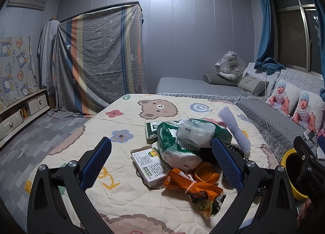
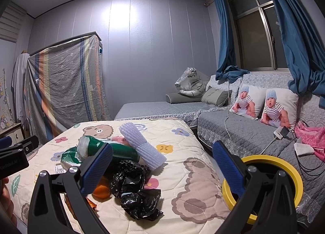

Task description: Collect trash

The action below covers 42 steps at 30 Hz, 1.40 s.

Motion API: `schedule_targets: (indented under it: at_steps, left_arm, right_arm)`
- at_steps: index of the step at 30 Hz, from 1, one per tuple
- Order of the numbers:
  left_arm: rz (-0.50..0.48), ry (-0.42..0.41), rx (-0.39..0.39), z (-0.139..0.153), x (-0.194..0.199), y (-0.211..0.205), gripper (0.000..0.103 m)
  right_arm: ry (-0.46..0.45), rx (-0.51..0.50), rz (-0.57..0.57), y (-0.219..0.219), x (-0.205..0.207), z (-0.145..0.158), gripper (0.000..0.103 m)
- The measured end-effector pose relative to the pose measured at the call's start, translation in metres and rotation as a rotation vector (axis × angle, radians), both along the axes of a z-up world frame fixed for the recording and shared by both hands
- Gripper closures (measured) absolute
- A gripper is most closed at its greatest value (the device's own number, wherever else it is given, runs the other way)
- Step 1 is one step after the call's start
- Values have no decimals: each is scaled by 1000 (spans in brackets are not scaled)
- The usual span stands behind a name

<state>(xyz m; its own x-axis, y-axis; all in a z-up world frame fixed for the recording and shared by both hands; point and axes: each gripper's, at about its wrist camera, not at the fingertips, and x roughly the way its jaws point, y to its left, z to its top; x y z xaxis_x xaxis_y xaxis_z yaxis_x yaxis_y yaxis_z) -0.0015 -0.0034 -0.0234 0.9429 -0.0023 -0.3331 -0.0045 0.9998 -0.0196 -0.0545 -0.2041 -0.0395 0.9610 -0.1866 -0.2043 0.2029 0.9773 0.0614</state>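
I see the trash heaped toward the right side of a cartoon-print quilt (image 1: 126, 116), whose left half lies bare right out to its rounded edge, with tiled floor (image 1: 40, 132) beyond. My left gripper (image 1: 161, 162) hangs over the pile with its blue pads spread wide, pinching nothing; the right gripper (image 2: 162, 165) is likewise spread and empty. The heap holds an orange snack wrapper (image 1: 195, 191), a white printed carton (image 1: 151, 166), a green-and-white plastic bag (image 1: 174, 144), a clear wrapped bundle (image 1: 196, 132), a white foam net sleeve (image 2: 142, 144) and a crumpled black plastic bag (image 2: 134, 189) nearest the right gripper. A yellow-rimmed bin (image 2: 292, 175) stands just past the quilt's right edge, beside the grey sofa (image 2: 243, 130); I cannot tell what is inside it
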Motion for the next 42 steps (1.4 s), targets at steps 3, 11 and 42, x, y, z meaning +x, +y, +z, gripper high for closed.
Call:
schedule_targets:
  at_steps: [3,11,42]
  left_arm:
    - [0,2,-1,5,3,-1,8]
    - [5,2,2,-1,1,0,8]
    - [-228,22,-61,-14,54,59,8]
  right_arm:
    - [0,0,0,0,0,1,8]
    - [1,2,0,-7,-3,0,8]
    - [24,113,148,-27,28,-6,8]
